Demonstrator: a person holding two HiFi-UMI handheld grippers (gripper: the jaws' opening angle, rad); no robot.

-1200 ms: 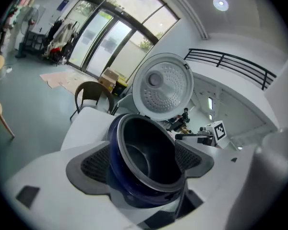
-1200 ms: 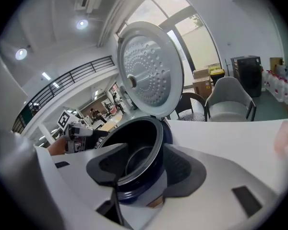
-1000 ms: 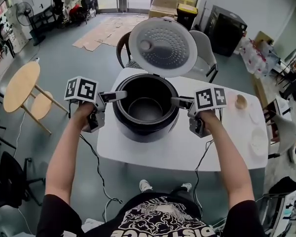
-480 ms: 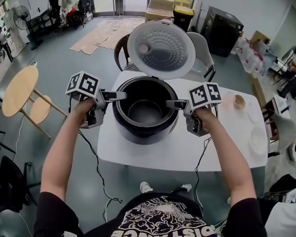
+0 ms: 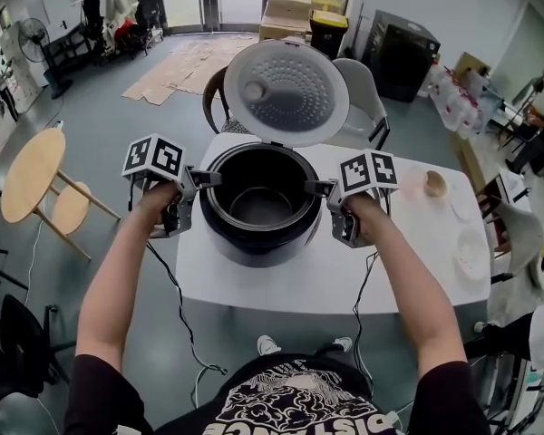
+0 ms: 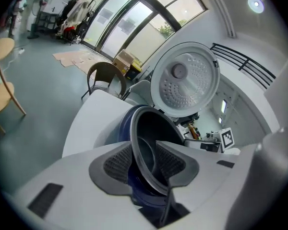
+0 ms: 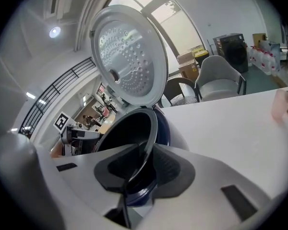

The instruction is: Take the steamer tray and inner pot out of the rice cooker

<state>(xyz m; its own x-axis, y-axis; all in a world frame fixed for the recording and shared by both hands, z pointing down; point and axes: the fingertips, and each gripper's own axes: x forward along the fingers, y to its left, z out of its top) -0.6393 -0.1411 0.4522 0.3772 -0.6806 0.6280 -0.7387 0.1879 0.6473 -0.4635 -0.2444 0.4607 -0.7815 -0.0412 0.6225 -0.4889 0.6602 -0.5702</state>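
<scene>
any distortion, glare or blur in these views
Head view: mild bending at the edges, even light, sharp. Left gripper view: heavy fisheye, dark corners, windows bright, pot rim sharp. Right gripper view: same fisheye, ceiling lamp flares, shiny lid glints.

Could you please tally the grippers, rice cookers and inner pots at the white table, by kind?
Grippers: 2, left gripper and right gripper, both with jaws just closed further onto the inner pot rim
Rice cooker: 1
Inner pot: 1
Total: 4
</scene>
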